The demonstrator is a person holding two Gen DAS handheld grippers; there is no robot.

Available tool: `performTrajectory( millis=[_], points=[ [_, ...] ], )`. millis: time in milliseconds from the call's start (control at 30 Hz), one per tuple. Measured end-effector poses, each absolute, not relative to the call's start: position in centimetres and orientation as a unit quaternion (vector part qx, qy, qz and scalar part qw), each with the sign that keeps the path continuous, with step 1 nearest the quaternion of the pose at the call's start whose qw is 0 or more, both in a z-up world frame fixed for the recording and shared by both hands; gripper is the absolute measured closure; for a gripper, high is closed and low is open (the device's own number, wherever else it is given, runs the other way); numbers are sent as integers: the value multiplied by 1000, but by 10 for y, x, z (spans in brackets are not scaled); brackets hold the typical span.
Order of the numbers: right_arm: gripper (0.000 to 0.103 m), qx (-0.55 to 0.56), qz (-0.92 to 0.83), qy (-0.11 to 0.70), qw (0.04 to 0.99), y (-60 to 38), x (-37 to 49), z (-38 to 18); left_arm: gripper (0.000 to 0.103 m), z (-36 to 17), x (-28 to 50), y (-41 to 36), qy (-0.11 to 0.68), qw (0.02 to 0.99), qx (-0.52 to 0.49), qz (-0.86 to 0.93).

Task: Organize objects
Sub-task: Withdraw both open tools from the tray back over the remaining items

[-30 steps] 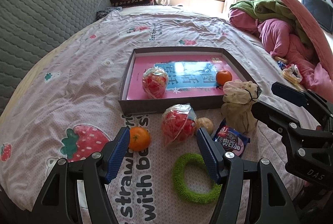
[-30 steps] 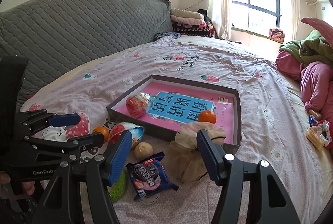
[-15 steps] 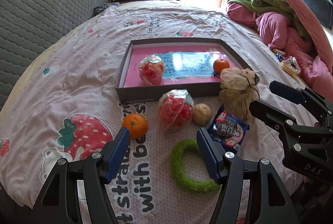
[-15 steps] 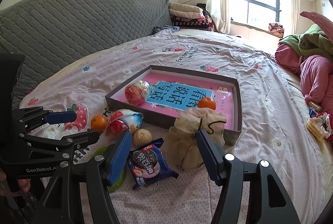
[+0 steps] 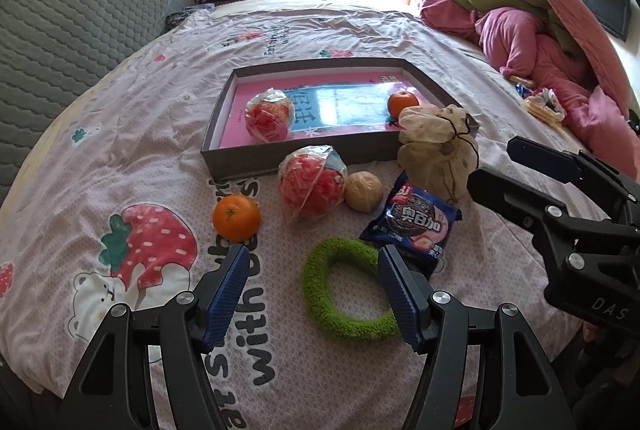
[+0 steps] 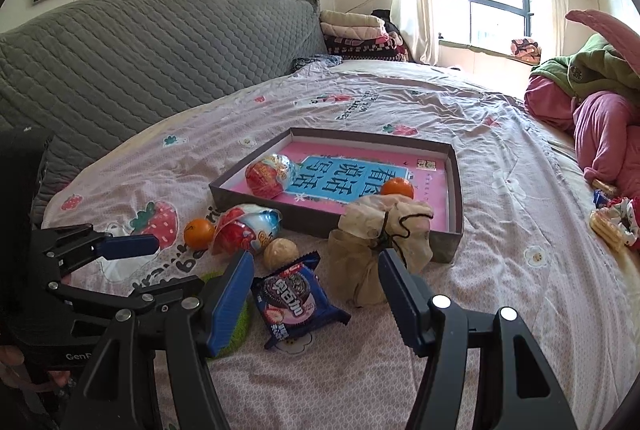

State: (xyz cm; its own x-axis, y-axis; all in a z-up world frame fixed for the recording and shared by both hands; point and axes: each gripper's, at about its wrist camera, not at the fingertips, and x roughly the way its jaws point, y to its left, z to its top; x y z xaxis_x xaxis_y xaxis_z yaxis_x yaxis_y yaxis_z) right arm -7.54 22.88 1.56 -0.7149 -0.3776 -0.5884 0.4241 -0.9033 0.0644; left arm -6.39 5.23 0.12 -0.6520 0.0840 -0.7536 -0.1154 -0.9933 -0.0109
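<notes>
A grey tray box with a pink book inside lies on the bed and holds a wrapped red ball and an orange. In front of it lie another orange, a second wrapped red ball, a beige ball, a blue cookie packet, a beige drawstring pouch and a green fuzzy ring. My left gripper hangs open over the ring, holding nothing. My right gripper is open above the cookie packet, near the pouch.
A heap of pink and green bedding fills the right side, with loose snack packets beside it. A grey quilted headboard runs along the left. Folded blankets are stacked by the window.
The left gripper has drawn back a little and sunk, so the objects sit higher in its view. The right gripper has stayed put. Both remain open.
</notes>
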Motion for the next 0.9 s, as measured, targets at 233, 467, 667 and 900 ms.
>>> performTrajectory(
  millis=[233,467,667,900],
  points=[
    [39,316,-924,42,211,229,-70,10,35,-1,-58,53,22,60,-418,906],
    [39,321,-922,42,210,230,-67,6,35,-7,-55,47,13,57,-425,903],
    [39,329,-920,48,209,227,-63,1,35,-14,-50,46,10,60,-435,898],
    [39,339,-916,57,208,224,-61,-6,35,-19,-47,47,11,62,-442,895]
  ],
)
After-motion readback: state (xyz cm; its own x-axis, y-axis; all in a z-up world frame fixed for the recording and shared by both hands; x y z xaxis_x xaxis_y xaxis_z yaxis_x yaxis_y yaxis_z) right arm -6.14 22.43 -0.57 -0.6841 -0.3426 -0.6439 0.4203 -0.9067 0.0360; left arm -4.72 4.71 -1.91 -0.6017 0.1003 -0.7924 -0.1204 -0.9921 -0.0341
